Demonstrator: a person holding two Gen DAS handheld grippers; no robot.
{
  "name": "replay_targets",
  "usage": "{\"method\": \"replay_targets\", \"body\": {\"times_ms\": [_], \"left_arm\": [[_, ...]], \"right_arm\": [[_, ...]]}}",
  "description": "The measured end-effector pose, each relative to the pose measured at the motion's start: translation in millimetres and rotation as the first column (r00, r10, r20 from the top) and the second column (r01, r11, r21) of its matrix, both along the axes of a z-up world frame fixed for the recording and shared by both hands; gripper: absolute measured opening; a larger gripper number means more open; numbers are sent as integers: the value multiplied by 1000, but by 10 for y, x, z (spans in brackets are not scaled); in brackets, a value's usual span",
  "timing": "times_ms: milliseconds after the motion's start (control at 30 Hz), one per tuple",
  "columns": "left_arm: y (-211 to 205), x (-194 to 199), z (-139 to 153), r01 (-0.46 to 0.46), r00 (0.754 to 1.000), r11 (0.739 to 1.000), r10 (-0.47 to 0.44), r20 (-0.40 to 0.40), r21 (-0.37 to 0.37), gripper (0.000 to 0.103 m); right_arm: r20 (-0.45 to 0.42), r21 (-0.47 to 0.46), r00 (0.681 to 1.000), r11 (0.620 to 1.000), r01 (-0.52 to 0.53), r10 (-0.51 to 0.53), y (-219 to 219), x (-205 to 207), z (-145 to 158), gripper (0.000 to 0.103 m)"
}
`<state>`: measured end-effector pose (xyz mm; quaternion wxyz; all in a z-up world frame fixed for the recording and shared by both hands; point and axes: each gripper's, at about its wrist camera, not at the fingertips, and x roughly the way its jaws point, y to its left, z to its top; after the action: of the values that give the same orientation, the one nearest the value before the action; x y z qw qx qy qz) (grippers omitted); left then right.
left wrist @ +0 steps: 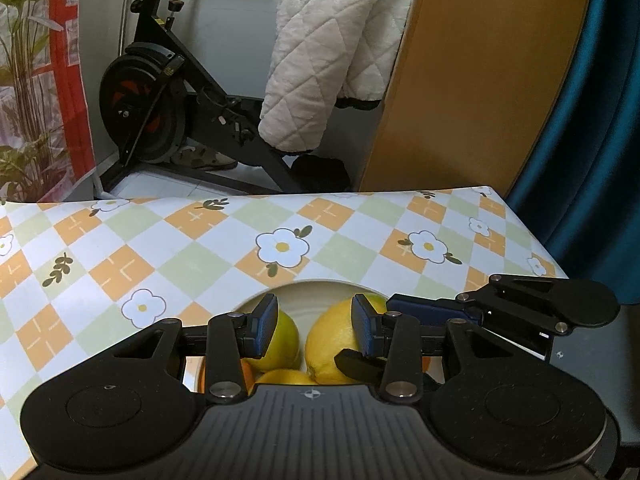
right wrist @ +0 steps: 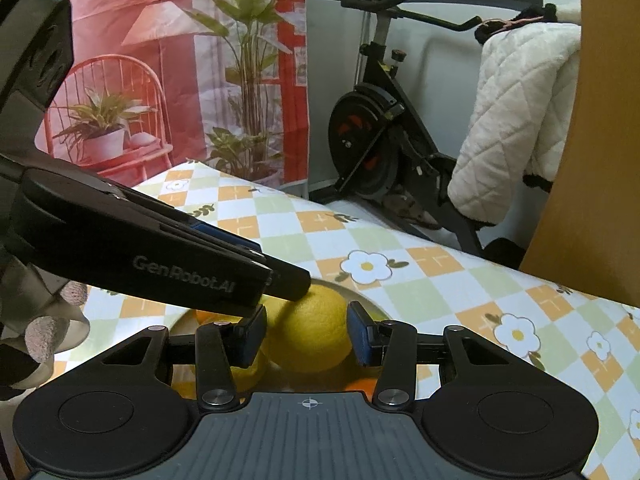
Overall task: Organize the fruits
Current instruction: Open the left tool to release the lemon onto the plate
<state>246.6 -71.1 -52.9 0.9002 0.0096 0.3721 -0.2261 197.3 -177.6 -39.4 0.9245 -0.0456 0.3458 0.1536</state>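
Observation:
A pale plate (left wrist: 316, 292) on the checked tablecloth holds several fruits. In the left wrist view, two yellow-green lemons (left wrist: 334, 340) lie under my left gripper (left wrist: 315, 326), which is open and empty just above them. The right gripper's body (left wrist: 532, 312) reaches in from the right. In the right wrist view, my right gripper (right wrist: 307, 334) has its pads on either side of a big yellow lemon (right wrist: 316, 332); contact is unclear. The left gripper (right wrist: 168, 256) crosses from the left, its tip over that lemon. Orange fruit (right wrist: 362, 384) peeks out below.
The tablecloth (left wrist: 200, 248) has white flowers and orange squares. Beyond the far edge stand an exercise bike (left wrist: 168, 112), a white quilted blanket (left wrist: 336, 52), a wooden panel (left wrist: 480, 80), a blue curtain (left wrist: 600, 140) and plants (right wrist: 248, 80).

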Motion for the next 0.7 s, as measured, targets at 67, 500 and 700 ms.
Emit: {"method": "replay_targets", "body": {"times_ms": [67, 500, 700], "left_arm": [[11, 33, -31, -5, 1000, 1000, 5, -12, -4, 43], [44, 69, -104, -14, 999, 1000, 13, -40, -11, 43], [59, 57, -120, -17, 999, 1000, 17, -42, -2, 43]], "right_arm": [[0, -2, 1000, 1000, -2, 2, 14, 32, -18, 41], [-21, -11, 1000, 1000, -4, 4, 85, 107, -111, 40], [-43, -16, 999, 1000, -9, 8, 114, 102, -171, 38]]}}
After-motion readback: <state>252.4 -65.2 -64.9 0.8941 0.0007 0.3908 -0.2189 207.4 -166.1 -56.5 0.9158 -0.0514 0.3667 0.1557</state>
